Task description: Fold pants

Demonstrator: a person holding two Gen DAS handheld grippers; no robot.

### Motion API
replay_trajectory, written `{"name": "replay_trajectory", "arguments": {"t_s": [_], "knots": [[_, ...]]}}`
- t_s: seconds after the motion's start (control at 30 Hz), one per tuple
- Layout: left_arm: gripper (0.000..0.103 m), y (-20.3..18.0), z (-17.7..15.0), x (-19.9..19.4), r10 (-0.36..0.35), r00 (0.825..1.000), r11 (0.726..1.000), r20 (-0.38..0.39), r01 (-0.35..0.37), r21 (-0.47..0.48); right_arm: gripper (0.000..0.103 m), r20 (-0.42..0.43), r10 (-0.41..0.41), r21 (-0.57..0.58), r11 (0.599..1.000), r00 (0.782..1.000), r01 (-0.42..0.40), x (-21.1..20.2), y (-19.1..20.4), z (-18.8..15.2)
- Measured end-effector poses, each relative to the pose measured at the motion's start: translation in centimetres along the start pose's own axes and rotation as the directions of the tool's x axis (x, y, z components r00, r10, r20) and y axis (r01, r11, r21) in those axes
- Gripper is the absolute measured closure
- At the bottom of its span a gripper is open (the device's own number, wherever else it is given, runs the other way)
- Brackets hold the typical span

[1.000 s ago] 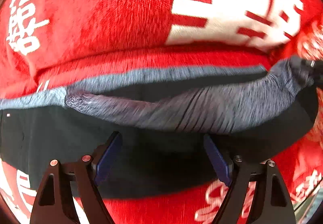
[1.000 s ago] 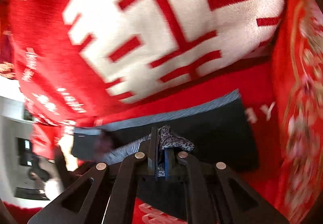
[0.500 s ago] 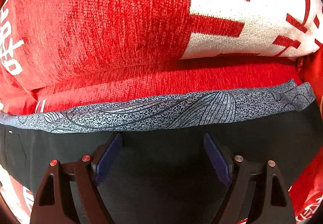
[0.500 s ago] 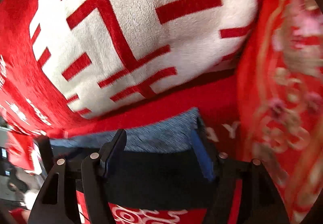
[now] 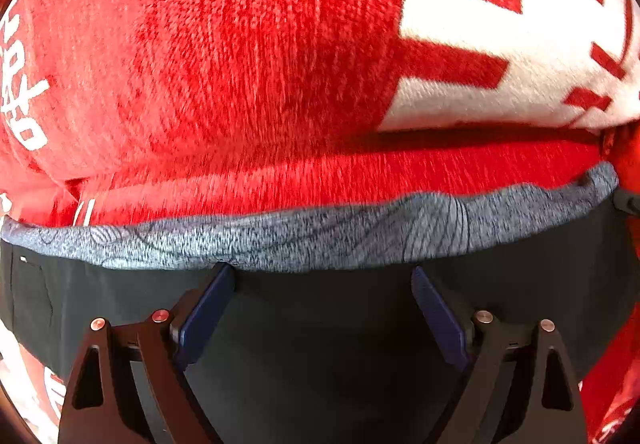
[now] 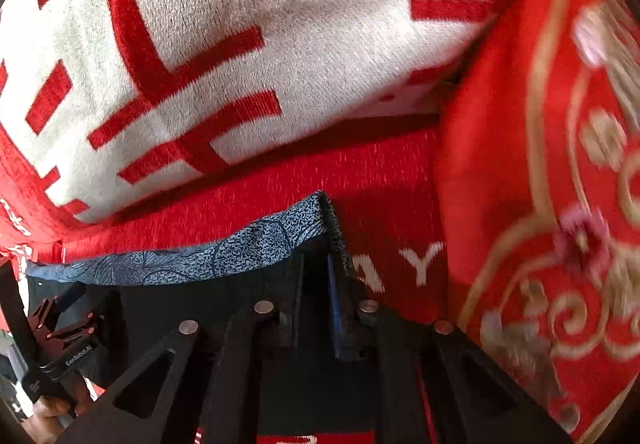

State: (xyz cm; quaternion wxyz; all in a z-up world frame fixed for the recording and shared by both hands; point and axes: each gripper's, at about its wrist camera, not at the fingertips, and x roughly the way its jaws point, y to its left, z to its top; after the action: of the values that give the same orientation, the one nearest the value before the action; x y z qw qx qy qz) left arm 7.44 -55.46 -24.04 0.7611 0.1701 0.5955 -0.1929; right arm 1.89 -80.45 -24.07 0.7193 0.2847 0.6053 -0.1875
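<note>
Pants (image 5: 360, 344) of black fabric with a mottled grey-blue patterned waistband (image 5: 320, 240) lie flat on a red plush cover (image 5: 360, 176) carrying white lettering. A large red plush cushion with a white woven character (image 6: 248, 44) stands just behind the waistband, and a red cloth with gold and pink floral embroidery (image 6: 560, 204) lies to the right of the garment. In the left wrist view, the left gripper (image 5: 322, 276) points steeply down over the black fabric directly below the waistband; its blue-padded fingers (image 5: 204, 316) are spread wide and opening further, with only flat fabric beneath the gap and nothing pinched. In the right wrist view, the right gripper (image 6: 316, 264) sits at the right-hand corner of the waistband (image 6: 240, 248); its fingers (image 6: 334, 308) are drawn nearly together and closing. The corner edge of the waistband rises in a ridge at the tips, but whether the pads press on that fabric cannot be told, since the dark fingers merge with the black cloth. The left gripper's black body (image 6: 60, 344) appears at the lower left edge of the right wrist view, above a person's hand (image 6: 48, 410). Both views show motion blur toward their edges.
</note>
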Motion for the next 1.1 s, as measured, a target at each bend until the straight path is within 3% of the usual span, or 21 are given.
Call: {"name": "replay_trajectory", "arguments": {"t_s": [0.07,0.1,0.13,0.17,0.23,0.33,0.43,0.57,0.67,0.73,0.77,0.9,1.1], "knots": [[0.012,0.2,0.6,0.1,0.011,1.0,1.0,-0.018,-0.012,-0.019,0.085,-0.023,-0.024,0.014,1.0,0.999,0.025,0.5,-0.6,-0.2],[0.012,0.3,0.9,0.1,0.014,1.0,1.0,-0.024,-0.015,-0.025,0.077,-0.024,-0.039,0.023,0.999,0.999,0.04,0.3,-0.8,-0.3],[0.012,0.7,1.1,-0.5,0.028,0.999,0.999,-0.016,-0.028,-0.03,0.059,-0.026,-0.075,0.04,0.996,0.997,0.076,-0.2,-1.2,-0.6],[0.012,1.1,1.1,-1.0,0.04,0.999,0.999,0.004,-0.04,-0.029,0.057,-0.012,-0.071,0.051,0.996,0.997,0.071,-0.9,-1.5,-0.9],[0.012,2.8,0.9,-1.9,0.085,0.996,0.996,0.038,-0.084,-0.02,0.057,0.045,-0.021,0.037,0.999,0.999,0.019,-3.2,-1.2,-2.1],[0.012,5.5,0.4,-1.5,0.128,0.992,0.991,0.017,-0.128,-0.039,0.057,0.078,0.057,-0.046,0.998,0.995,-0.053,-5.0,0.7,-4.0],[0.012,8.5,0.2,-0.3,0.17,0.985,0.98,-0.036,-0.173,-0.101,0.058,0.054,0.089,-0.125,0.989,0.995,-0.081,-3.6,3.2,-4.6],[0.012,9.4,0.4,-0.1,0.176,0.984,0.974,-0.019,-0.177,-0.143,0.063,0.036,0.143,-0.148,0.98,0.989,-0.136,-1.0,6.0,-2.9],[0.009,9.6,-0.3,0.6,0.194,0.981,0.969,-0.008,-0.193,-0.152,0.069,-0.037,0.106,-0.185,0.977,0.994,-0.111,3.0,8.0,-1.5],[0.002,9.9,-0.2,0.8,0.219,0.976,0.961,0.001,-0.215,-0.171,0.084,0.005,0.067,-0.177,0.982,0.998,-0.065,3.8,8.1,-0.3],[0.002,10.3,-0.1,1.0,0.209,0.978,0.961,-0.001,-0.205,-0.187,0.087,0.018,0.054,-0.157,0.986,0.998,-0.05,3.8,7.5,0.2],[0.002,11.9,0.3,1.1,0.182,0.983,0.956,-0.03,-0.184,-0.227,0.083,0.005,0.047,-0.066,0.997,0.999,-0.046,2.5,5.8,0.5],[0.002,15.6,-3.1,-2.2,0.207,0.977,0.958,-0.051,-0.213,-0.194,0.06,-0.015,0.075,-0.121,0.99,0.997,-0.076,-0.6,7.4,-5.3]]}}
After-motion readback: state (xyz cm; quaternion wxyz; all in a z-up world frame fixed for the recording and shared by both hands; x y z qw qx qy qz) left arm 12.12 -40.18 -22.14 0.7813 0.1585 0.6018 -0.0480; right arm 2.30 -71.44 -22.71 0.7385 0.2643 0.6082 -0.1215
